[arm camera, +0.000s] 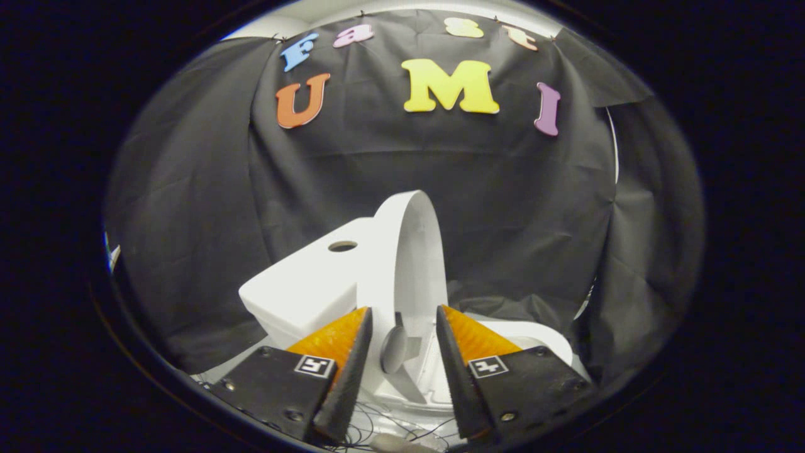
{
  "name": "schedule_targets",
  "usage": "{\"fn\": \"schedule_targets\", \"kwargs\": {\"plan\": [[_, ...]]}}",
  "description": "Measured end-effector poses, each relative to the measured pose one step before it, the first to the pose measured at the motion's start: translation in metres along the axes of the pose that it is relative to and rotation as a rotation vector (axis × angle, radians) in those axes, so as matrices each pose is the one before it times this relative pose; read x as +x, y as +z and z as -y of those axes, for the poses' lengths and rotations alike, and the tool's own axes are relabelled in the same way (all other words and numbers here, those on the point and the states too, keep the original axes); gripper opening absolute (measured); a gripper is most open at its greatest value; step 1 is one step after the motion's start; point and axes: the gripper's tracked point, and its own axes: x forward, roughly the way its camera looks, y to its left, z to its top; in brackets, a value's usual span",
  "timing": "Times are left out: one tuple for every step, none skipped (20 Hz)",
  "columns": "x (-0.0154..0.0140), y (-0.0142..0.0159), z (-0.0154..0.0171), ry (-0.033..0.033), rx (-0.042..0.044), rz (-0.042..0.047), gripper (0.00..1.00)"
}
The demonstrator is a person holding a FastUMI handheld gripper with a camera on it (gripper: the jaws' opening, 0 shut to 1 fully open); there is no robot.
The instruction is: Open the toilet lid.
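The gripper [402, 327] stood with its fingers [352, 352] parted by a moderate gap, and nothing was pressed between them. In that gap, just ahead of the tips, I could see the toilet lid [412, 251], already raised to about upright and seen nearly edge-on, its pale inner face turned toward the bowl. It leaned back at the tank [308, 283], though whether it touched the tank I could not tell. The tank sat beyond the left finger with a round hole [343, 246] in its top. The rim of the bowl [541, 336] curved out past the right finger, and thin wires [402, 428] lay on the floor under the fingers. To my eye the lift looked nearly finished. The careful thing would be to check that the lid rests steadily, then draw the fingers straight back, brushing neither its edge nor the hinge [409, 346] below.
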Motion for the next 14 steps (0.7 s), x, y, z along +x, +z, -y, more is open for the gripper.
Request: {"fn": "schedule_targets", "kwargs": {"plan": [[-0.00601, 0.00818, -0.00057, 0.02347, 0.00996, 0.04185, 0.73], [-0.00725, 0.00782, 0.00396, 0.00715, 0.00879, 0.03193, 0.74], [-0.0057, 0.00621, 0.00875, 0.00795, 0.01209, 0.02954, 0.82], [-0.0078, 0.00651, 0.00626, 0.0108, 0.01552, 0.02747, 0.85], [-0.00572, 0.00437, 0.00973, -0.00516, 0.01271, 0.01851, 0.89], [-0.00769, 0.00264, 0.01384, -0.00578, 0.00877, 0.01333, 0.93], [-0.00694, 0.00149, 0.01312, -0.01565, 0.00663, 0.01128, 0.96], [-0.00654, 0.00217, 0.01599, -0.0201, 0.00647, 0.01188, 0.96], [-0.00745, 0.0018, 0.0161, -0.01823, 0.00411, 0.00912, 0.96], [-0.00631, 0.00163, 0.0152, -0.01467, 0.00339, 0.01358, 0.96], [-0.00612, -0.00077, 0.01483, -0.01482, 0.00173, 0.00736, 0.96], [-0.00683, -0.00149, 0.01561, -0.01078, 0.00544, 0.00685, 0.96], [-0.00662, -0.00212, 0.01597, -0.01098, 0.00718, 0.00762, 0.96], [-0.00633, -0.00262, 0.01525, -0.01103, 0.00457, 0.00595, 0.96]]}}
